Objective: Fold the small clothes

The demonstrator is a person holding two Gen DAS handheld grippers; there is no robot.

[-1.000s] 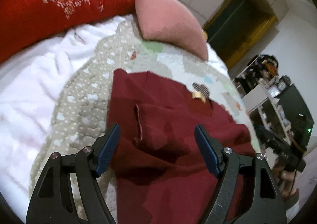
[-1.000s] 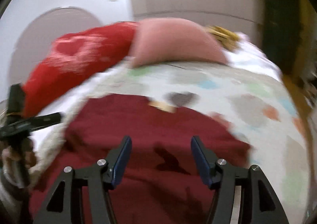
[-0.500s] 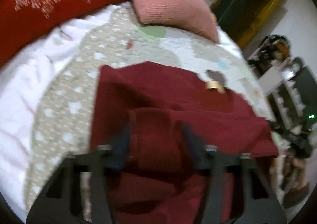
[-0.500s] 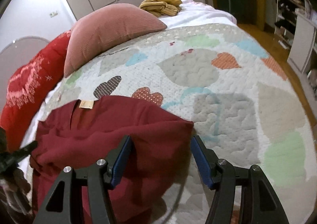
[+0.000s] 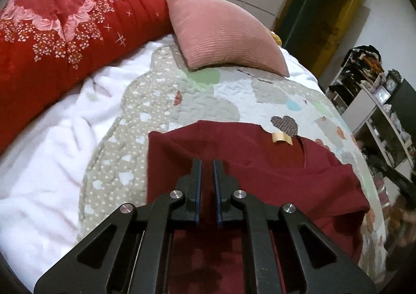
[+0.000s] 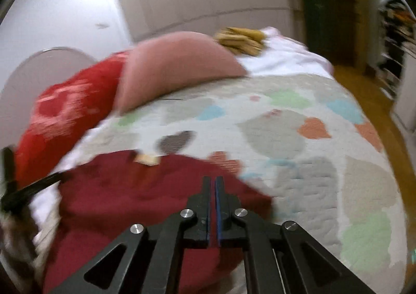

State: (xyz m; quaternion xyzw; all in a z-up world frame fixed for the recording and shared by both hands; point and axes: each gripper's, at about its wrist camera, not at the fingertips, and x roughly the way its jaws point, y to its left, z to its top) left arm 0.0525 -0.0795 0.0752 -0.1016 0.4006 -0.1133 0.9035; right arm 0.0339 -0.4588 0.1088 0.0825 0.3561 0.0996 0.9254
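Note:
A dark red knit top (image 5: 273,177) with a tan neck label (image 5: 282,138) lies on a heart-patterned quilt (image 5: 208,101). My left gripper (image 5: 207,164) sits low over the top's left part, its jaws nearly closed with only a narrow gap; whether cloth is pinched between them I cannot tell. In the blurred right wrist view the same top (image 6: 135,195) lies at lower left. My right gripper (image 6: 212,180) is over its right edge with jaws almost together; a hold on the cloth is unclear.
A pink ribbed cushion (image 5: 223,33) and a red floral duvet (image 5: 65,33) lie at the bed's head. White fleece blanket (image 5: 46,164) is on the left. Shelves (image 5: 377,112) and wooden floor (image 6: 377,101) are to the right. Yellow cloth (image 6: 241,37) sits behind the cushion.
Both grippers went from wide open to nearly closed. The left view pulled back and up from the top; the right view swung left and blurred.

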